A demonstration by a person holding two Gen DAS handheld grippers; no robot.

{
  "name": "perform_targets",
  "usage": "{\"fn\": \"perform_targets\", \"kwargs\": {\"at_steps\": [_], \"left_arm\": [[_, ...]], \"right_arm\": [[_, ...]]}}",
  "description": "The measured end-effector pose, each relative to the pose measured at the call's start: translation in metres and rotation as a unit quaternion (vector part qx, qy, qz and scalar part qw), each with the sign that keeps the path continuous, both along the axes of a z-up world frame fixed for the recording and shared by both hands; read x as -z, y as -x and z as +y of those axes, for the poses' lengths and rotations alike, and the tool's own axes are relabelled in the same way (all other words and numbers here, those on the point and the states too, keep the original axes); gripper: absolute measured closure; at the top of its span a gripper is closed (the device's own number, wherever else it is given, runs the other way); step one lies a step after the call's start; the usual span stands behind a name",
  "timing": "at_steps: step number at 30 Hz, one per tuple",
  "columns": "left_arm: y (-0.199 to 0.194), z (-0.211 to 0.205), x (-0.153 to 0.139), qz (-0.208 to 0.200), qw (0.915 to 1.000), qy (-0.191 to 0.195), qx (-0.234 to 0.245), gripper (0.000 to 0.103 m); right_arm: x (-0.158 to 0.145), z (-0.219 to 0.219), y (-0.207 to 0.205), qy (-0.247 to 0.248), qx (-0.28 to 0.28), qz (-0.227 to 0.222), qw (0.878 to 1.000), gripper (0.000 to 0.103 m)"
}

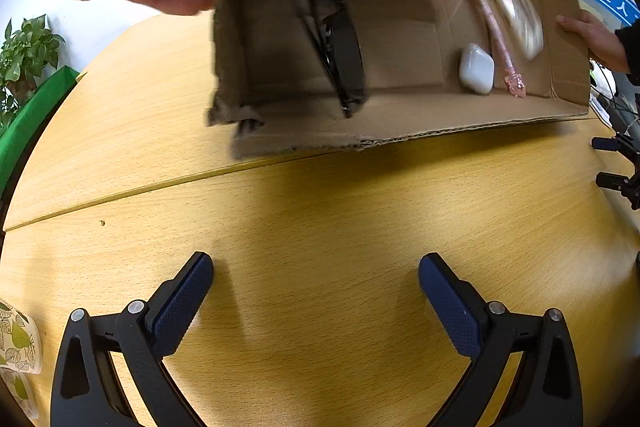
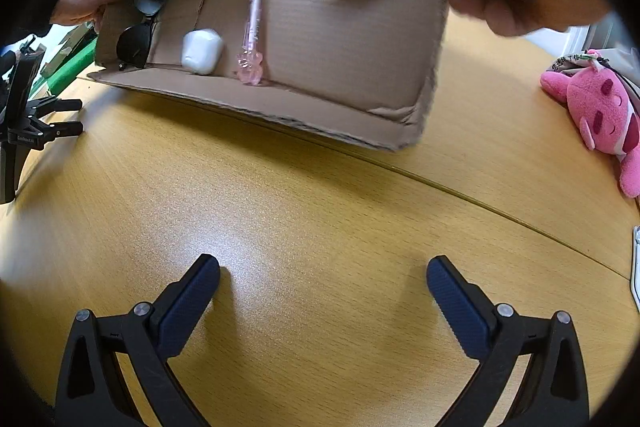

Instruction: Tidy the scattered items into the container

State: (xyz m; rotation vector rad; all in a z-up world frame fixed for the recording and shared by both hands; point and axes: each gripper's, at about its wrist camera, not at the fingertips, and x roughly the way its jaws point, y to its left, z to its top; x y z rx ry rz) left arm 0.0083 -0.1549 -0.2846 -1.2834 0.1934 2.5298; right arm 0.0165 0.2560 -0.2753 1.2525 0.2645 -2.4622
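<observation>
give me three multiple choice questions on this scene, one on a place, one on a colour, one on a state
1. Where is the white rounded plastic case?
A. inside the tilted brown cardboard box
B. on the wooden table
C. in the right tool

2. What colour is the long thin stick with the bear-shaped end?
A. green
B. pink
C. black

3. What state are the left tool and right tool in?
A. both shut on items
B. one open, one shut
C. both open and empty

Answers: 1 A, the case lies against the box's lower wall, beside the black sunglasses; 2 B, it shows translucent pink; 3 C, in each view only bare table shows between the spread fingers.
</observation>
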Motion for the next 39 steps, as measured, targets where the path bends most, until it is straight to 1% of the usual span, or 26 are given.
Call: {"fn": "perform_targets", "kwargs": {"at_steps": [39], "left_arm": [[-0.0033, -0.0004, -0.0001, 0.0, 1.0, 0.0, 0.001, 0.0]], "right_arm": [[-0.0018, 0.001, 0.0002, 0.0, -0.001, 0.0, 1.0, 0.0]]}}
